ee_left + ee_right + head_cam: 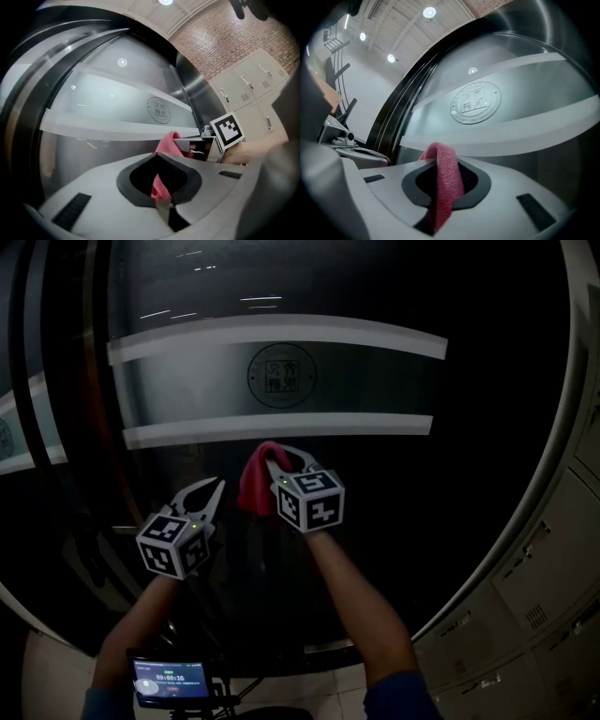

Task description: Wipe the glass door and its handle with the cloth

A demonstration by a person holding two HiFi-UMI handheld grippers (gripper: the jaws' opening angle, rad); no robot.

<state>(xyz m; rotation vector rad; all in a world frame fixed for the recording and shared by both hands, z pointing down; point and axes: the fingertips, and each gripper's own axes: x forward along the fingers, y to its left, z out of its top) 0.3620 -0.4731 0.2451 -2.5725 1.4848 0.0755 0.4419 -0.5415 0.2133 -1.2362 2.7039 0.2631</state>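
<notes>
Your left tongs [216,487] are clenched, tips together, held low before the glass door [375,296], just left of the cloth [253,486]. The red cloth is up at the dark glass, right below the frosted band [187,381] with its round emblem [281,374]. Your right tongs [284,457] are clamped on it, a fold running between the jaws. Grey lockers [539,587] stand at the far right.
</notes>
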